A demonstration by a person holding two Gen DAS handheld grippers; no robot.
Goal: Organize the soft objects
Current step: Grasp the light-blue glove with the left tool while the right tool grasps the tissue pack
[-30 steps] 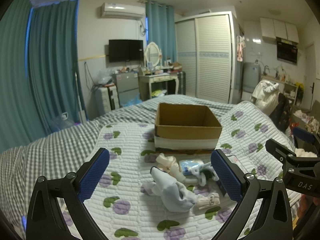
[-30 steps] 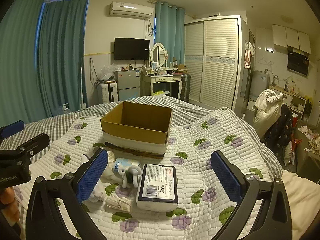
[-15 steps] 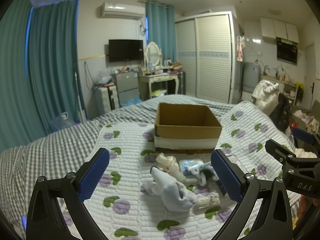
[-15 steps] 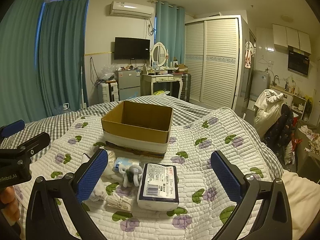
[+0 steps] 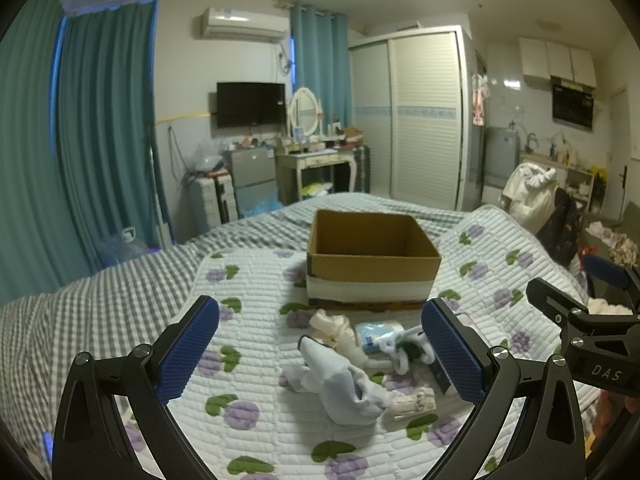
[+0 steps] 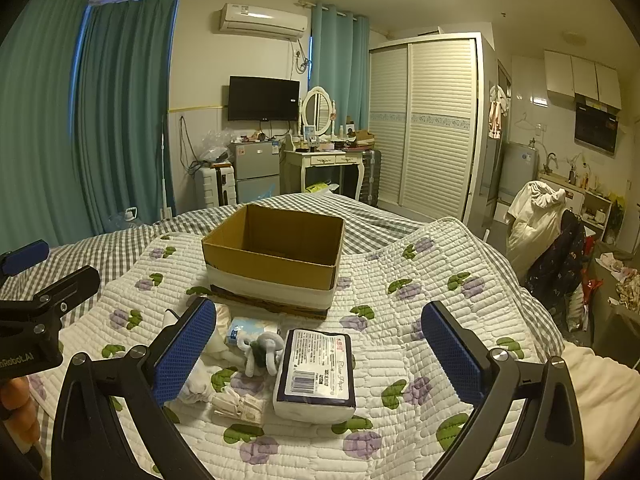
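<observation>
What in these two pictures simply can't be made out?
- Cardboard box floor: in both views its near wall hides most of it, so contents are uncertain.
- Tissue pack print: right view, too small to read.
- Same pack in the left view: mostly hidden behind the left claw finger.
- White sock: right view, partly covered by the right claw finger.
- Dressing table clutter: too small.

Quilted bed (image 6: 460,320) with cardboard box (image 6: 276,264), tissue pack (image 6: 316,372), socks (image 5: 344,384).
</observation>
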